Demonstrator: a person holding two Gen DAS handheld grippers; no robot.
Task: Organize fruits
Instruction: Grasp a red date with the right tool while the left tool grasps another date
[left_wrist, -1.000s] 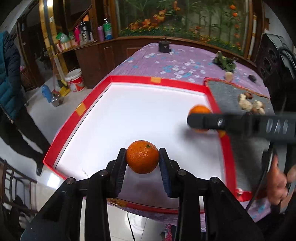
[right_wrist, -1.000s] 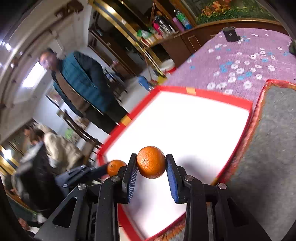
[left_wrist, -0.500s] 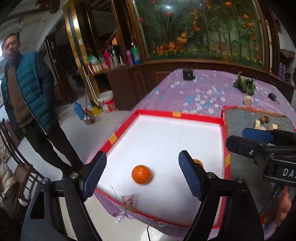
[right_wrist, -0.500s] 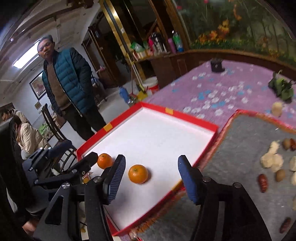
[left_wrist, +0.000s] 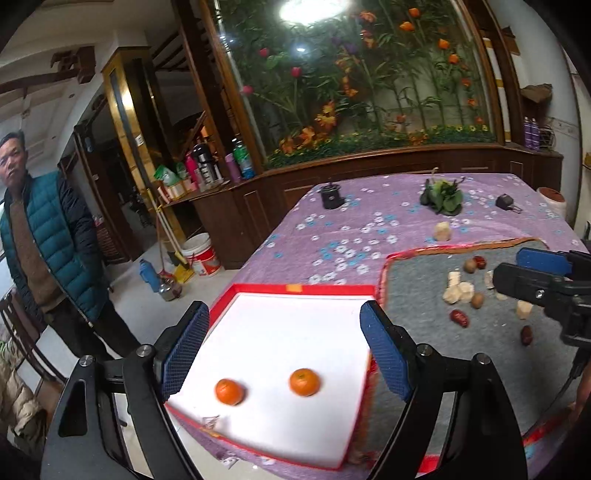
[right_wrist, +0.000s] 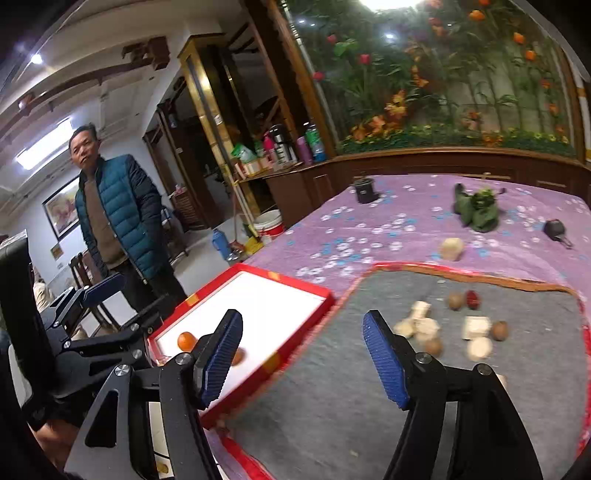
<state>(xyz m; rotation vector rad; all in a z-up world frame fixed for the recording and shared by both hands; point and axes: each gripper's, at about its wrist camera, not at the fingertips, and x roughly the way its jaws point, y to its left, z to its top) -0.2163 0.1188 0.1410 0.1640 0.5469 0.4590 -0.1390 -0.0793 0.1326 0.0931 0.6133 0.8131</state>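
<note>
Both views above shared tray (left_wrist: 295, 288)

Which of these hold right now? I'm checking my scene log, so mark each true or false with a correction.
1. Two oranges lie in the red-rimmed white tray: the left orange and the right orange. True.
2. The left hand-held gripper grips an orange. False: it is open, holding nothing.
3. The right hand-held gripper is open. True.
4. The oranges touch each other. False: bare tray shows between them.
5. The nuts and dates lie on the grey mat. True.
</note>
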